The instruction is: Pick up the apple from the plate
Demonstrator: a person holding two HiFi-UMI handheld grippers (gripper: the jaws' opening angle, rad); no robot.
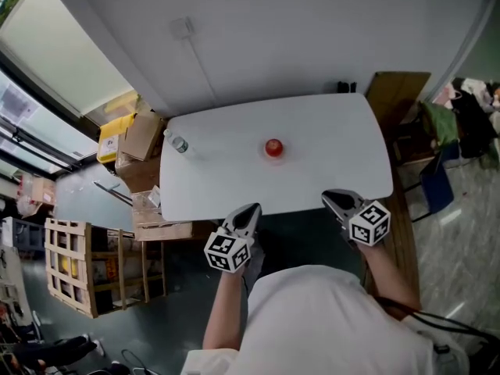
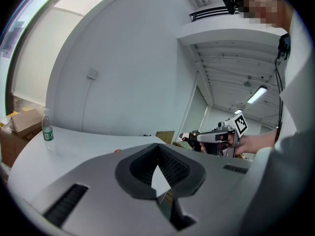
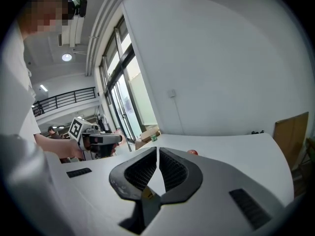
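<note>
The left claw is shut tight. Its two dark pads meet at the tip and hold nothing. The right claw is shut too, with only a very thin line between its pads and nothing in there. A hand holds each claw, and each one has a cube with black and white squares on it.

From the head view, both claws sit at the near edge of the white table and point across it. They are side by side with a gap between them.

The red apple sits near the middle of the table, well apart from both claws. It is at about 1 o'clock from the left claw and about 10 o'clock from the right claw. It rests on a pale plate that is hard to see on the white top.

At 9 o'clock from the apple, near the table's left edge, a clear bottle with a green label stands up. Past that edge are brown boxes. At 8 o'clock from the left claw, down on the floor, is a wooden crate.
</note>
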